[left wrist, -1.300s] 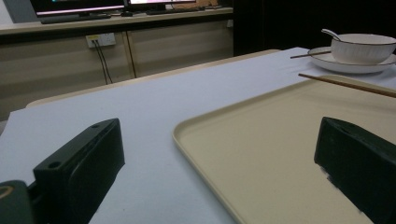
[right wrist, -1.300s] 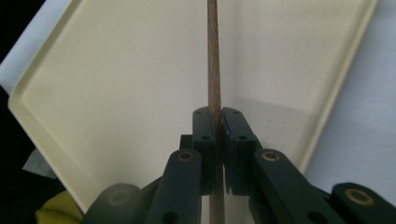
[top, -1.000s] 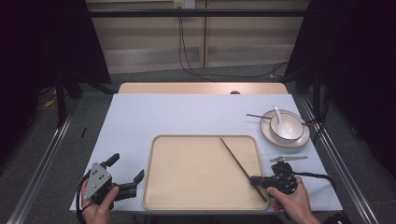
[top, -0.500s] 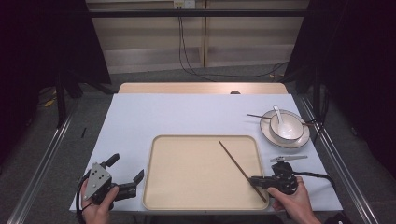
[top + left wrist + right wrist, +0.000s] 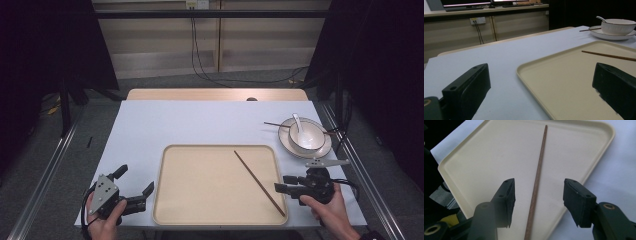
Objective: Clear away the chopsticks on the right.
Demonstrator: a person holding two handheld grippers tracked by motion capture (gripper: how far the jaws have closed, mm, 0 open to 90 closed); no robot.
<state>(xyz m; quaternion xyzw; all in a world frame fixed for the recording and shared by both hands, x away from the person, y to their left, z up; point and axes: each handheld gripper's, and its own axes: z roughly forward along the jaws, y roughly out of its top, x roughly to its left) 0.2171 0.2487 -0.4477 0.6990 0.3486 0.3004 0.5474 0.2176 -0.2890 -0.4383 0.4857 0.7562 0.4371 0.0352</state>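
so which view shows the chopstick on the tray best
The right gripper view: the chopstick runs up the frame between the open jaws of the right gripper, on the tray. The high view shows its whole length, small and thin. The left gripper view catches part of it at the right edge.

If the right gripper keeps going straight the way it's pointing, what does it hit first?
Most likely the chopstick lying in the tray. The right gripper is open with its jaws on either side of the stick, apparently above it, so exact height is unclear.
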